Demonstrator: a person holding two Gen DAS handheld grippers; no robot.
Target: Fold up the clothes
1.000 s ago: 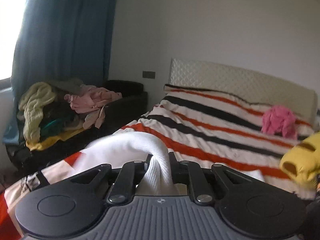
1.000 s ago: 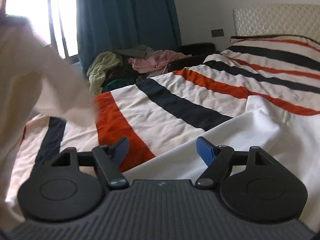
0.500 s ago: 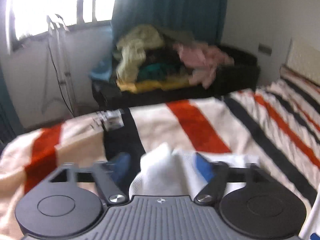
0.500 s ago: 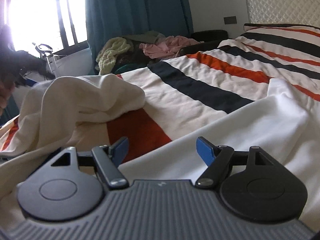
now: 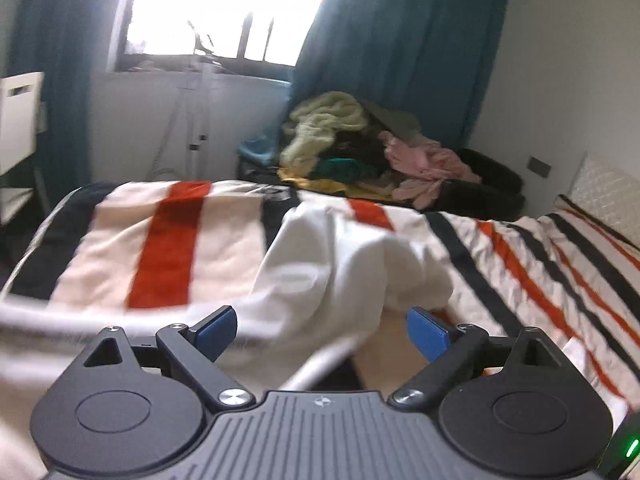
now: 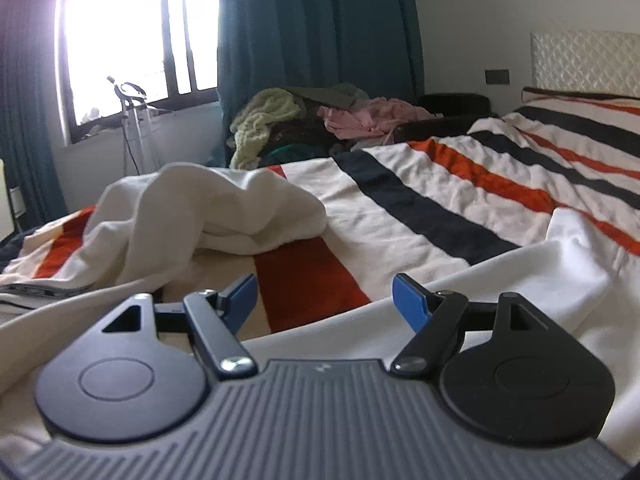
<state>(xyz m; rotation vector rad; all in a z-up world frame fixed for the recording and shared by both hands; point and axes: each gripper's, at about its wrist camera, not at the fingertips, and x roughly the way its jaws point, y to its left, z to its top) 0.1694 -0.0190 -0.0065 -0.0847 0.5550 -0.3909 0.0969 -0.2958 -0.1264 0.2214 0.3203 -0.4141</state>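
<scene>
A white garment (image 5: 340, 264) lies bunched on the striped bedspread (image 5: 168, 248), just beyond my left gripper (image 5: 322, 330). That gripper stands open, its blue pads apart, with the cloth lying under and ahead of them but not pinched. In the right wrist view the same white garment (image 6: 224, 204) is heaped at the left and its flatter part (image 6: 540, 280) spreads under my right gripper (image 6: 324, 300). The right gripper is open and holds nothing.
A pile of mixed clothes (image 5: 360, 148) sits on a dark seat beside the bed, in front of a teal curtain (image 5: 400, 48). A white stand (image 6: 134, 128) is by the bright window. The padded headboard (image 6: 584, 60) is at the far right.
My left gripper has opened and let go of the white garment, which has dropped in a heap on the bed. The left view has swung toward the window. The right gripper barely moved.
</scene>
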